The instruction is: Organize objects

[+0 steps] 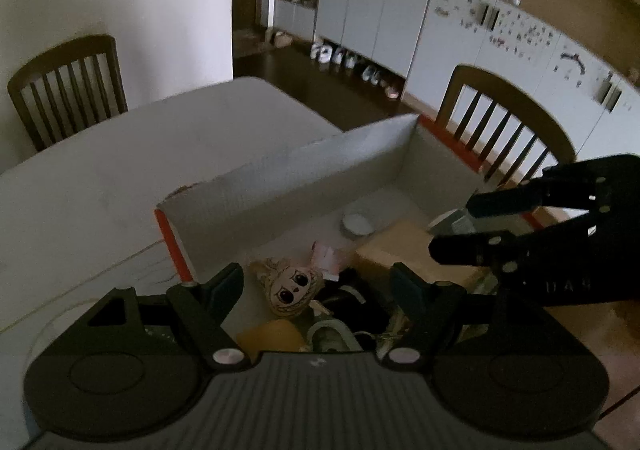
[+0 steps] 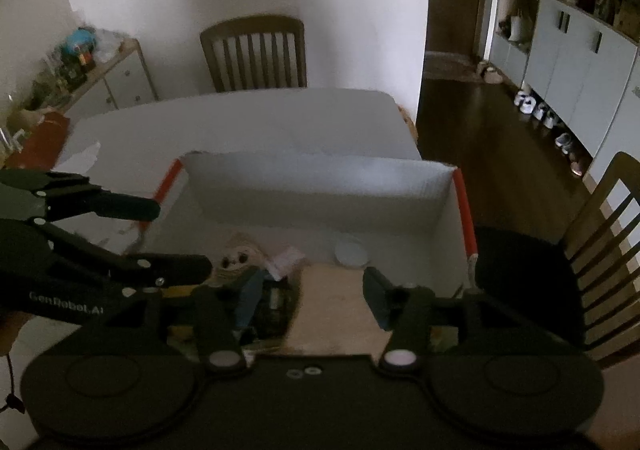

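Observation:
An open white cardboard box [image 1: 288, 173] with orange edges stands on the table; it also shows in the right wrist view [image 2: 320, 189]. Inside lie a doll face charm [image 1: 290, 288], a small round white lid [image 1: 356, 225], a tan flat block [image 1: 404, 250], a yellow piece [image 1: 272, 334] and dark items. My left gripper [image 1: 318, 282] is open above the box's near end, over the doll. My right gripper [image 2: 316, 292] is open above the tan block [image 2: 336, 302]. The right gripper also shows at the right in the left wrist view [image 1: 452, 228]. The left gripper also shows at the left in the right wrist view [image 2: 182, 238].
The white table [image 1: 120, 169] extends left of the box. Wooden chairs stand at the far side [image 2: 256, 53] and at the right [image 2: 608, 234]. White cabinets [image 1: 460, 29] line the far wall, with shoes on the dark floor. A cluttered sideboard [image 2: 80, 65] stands at the left.

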